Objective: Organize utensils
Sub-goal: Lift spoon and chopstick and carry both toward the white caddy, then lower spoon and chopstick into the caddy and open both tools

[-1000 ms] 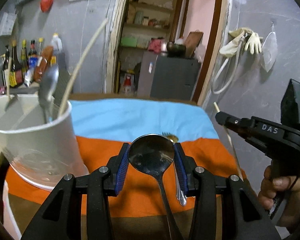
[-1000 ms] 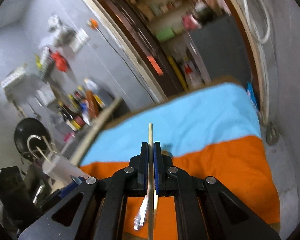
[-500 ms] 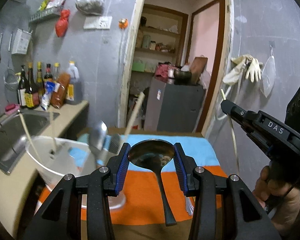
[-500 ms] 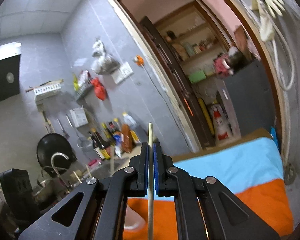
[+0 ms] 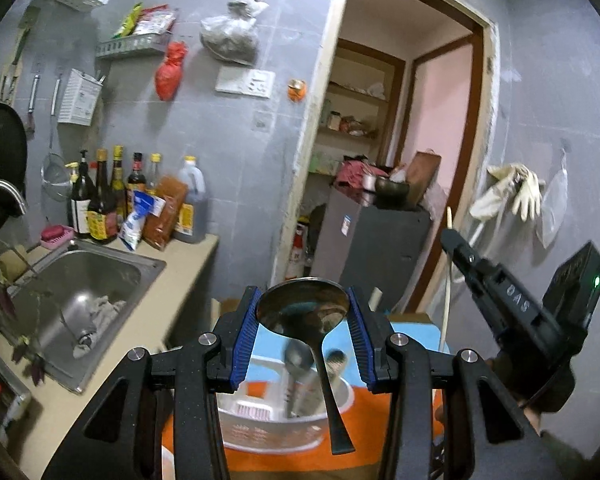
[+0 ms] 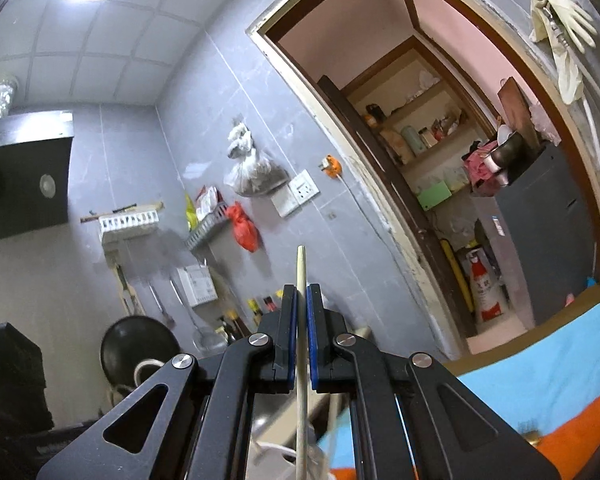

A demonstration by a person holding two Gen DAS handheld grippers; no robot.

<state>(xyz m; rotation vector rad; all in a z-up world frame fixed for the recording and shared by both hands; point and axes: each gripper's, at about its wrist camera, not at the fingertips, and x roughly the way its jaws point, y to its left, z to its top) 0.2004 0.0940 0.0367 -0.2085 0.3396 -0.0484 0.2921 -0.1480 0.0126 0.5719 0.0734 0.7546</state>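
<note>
My left gripper (image 5: 302, 312) is shut on a metal spoon (image 5: 304, 310), gripping its bowl, with the handle hanging down over the white utensil cup (image 5: 276, 426). The cup stands on the orange and blue cloth (image 5: 380, 436) and holds another spoon (image 5: 296, 360) and other utensils. My right gripper (image 6: 301, 312) is shut on a pale wooden chopstick (image 6: 301, 276), held upright. The right gripper also shows in the left wrist view (image 5: 460, 250) at the right, raised above the table with the chopstick (image 5: 447, 280).
A steel sink (image 5: 72, 300) and counter lie at the left, with several sauce bottles (image 5: 112, 196) at the wall. A doorway with a grey cabinet (image 5: 372, 248) is behind the table. Gloves (image 5: 516, 196) hang on the right wall.
Both grippers have risen and tilted upward with their utensils. The spoon now hangs over the cup, which sits lower and more central in the left wrist view.
</note>
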